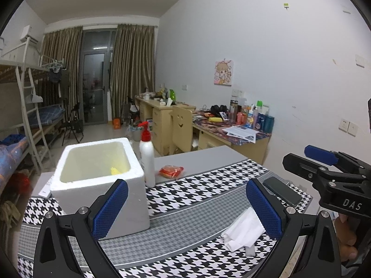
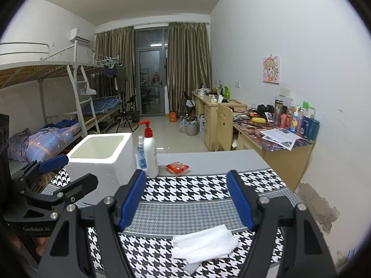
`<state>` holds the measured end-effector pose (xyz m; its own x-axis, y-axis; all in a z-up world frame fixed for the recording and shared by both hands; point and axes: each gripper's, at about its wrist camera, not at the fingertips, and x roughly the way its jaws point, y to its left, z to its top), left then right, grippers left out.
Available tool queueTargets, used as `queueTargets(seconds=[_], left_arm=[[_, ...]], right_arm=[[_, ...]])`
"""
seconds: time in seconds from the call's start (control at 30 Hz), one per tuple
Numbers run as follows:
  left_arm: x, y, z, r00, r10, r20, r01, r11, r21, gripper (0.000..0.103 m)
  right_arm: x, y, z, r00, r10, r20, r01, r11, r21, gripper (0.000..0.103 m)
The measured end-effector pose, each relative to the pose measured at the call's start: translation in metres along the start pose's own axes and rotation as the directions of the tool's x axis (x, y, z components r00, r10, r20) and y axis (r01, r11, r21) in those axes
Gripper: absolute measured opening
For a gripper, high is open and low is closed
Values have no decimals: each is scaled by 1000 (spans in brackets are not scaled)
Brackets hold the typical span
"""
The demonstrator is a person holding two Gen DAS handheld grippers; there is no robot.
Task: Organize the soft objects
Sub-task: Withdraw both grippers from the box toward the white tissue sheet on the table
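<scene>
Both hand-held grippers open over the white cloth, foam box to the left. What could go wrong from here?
1. The white cloth lies flat on the houndstooth mat; the right hand-held gripper may pinch the mat too.
2. The pump bottle stands upright right beside the foam box; a swing toward the box could tip it.
3. The left hand-held gripper sits close by; the two may collide over the cloth.

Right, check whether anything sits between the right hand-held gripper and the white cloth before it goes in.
Nothing visible does. The right hand-held gripper is open, and the white cloth lies flat on the houndstooth mat just ahead, between its fingers.
</scene>
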<state>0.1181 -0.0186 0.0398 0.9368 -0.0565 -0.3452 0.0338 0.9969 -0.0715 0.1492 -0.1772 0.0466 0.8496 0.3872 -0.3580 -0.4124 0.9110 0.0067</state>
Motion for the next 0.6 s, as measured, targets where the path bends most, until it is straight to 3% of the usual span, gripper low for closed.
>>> queueTargets(seconds=[0.13,0.6], left_arm=[[5,-8,-5,1000,-8,-11,8,1000,7,102],[35,-33,-21,995,-71,-72,74,996,41,102]], right_arm=[[-3,-6,-5,1000,-8,6,8,1000,14,84],[-7,-31,-25,998,-65,-11,65,997,37,84]])
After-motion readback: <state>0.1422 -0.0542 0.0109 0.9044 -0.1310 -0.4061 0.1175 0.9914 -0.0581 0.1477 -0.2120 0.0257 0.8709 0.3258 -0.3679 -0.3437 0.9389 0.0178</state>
